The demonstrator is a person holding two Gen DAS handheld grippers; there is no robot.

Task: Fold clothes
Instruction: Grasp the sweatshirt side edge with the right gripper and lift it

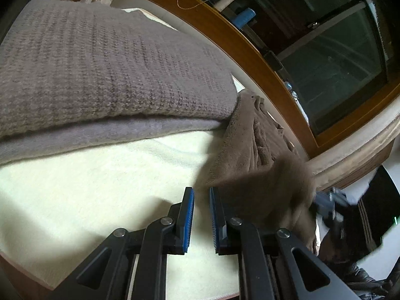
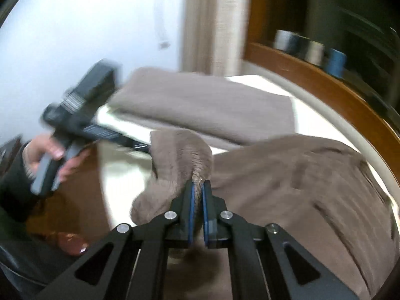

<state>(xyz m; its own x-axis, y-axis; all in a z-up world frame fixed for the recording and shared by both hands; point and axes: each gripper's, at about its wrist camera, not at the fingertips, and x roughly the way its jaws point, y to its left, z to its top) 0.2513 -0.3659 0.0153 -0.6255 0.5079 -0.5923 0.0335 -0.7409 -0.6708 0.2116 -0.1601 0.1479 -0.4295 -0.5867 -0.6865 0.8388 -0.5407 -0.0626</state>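
Observation:
A brown garment (image 2: 287, 175) lies crumpled on the cream cloth (image 1: 100, 187) that covers the table. My right gripper (image 2: 198, 187) is shut on a fold of the brown garment and lifts it. My left gripper (image 1: 202, 195) is slightly open and empty, just left of the brown garment (image 1: 262, 165). A folded grey knit sweater (image 1: 100, 70) lies beyond it on the cloth; it also shows in the right wrist view (image 2: 205, 105). The left gripper body (image 2: 82, 115), held by a hand, shows blurred at the left of the right wrist view.
A wooden window frame (image 1: 250, 57) runs along the far side of the table, with spools of thread (image 2: 335, 62) on its sill. A pale curtain (image 2: 220, 25) hangs by a white wall. The brown table edge (image 2: 82, 187) is at left.

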